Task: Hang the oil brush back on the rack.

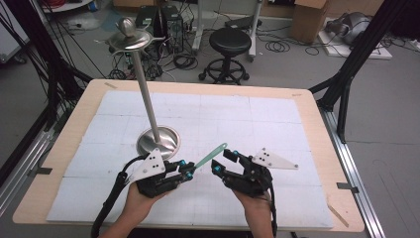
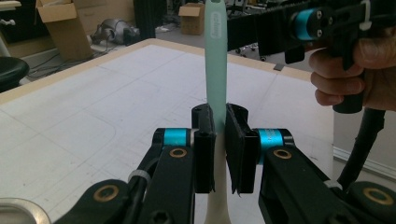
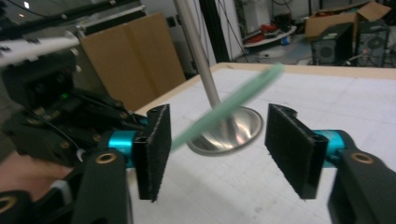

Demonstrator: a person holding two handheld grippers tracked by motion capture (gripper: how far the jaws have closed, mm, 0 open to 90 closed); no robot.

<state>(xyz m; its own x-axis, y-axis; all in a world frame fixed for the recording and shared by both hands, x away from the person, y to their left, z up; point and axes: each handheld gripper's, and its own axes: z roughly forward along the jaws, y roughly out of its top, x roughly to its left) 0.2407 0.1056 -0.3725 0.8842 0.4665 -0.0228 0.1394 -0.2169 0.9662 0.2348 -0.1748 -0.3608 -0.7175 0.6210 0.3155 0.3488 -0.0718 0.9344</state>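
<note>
A slim mint-green stick with a white lower end [image 2: 215,56] is clamped upright between the pads of my left gripper [image 2: 219,140], which is shut on it. From above, the stick [image 1: 210,154] slants up and to the right out of the left gripper [image 1: 188,168] toward my right gripper [image 1: 224,161]. The right gripper [image 3: 217,149] is open, and the stick [image 3: 233,105] crosses the gap between its pads, blurred, with neither pad pressing on it. A hand holds each gripper over the near middle of the white mat.
A tall metal stand rises from a round base [image 1: 158,140] just behind the left gripper, its pole [image 1: 146,94] topped by a dish. The white mat [image 1: 247,114] covers the wooden table [image 1: 317,124]. A black stool [image 1: 229,42] and cables lie on the floor beyond.
</note>
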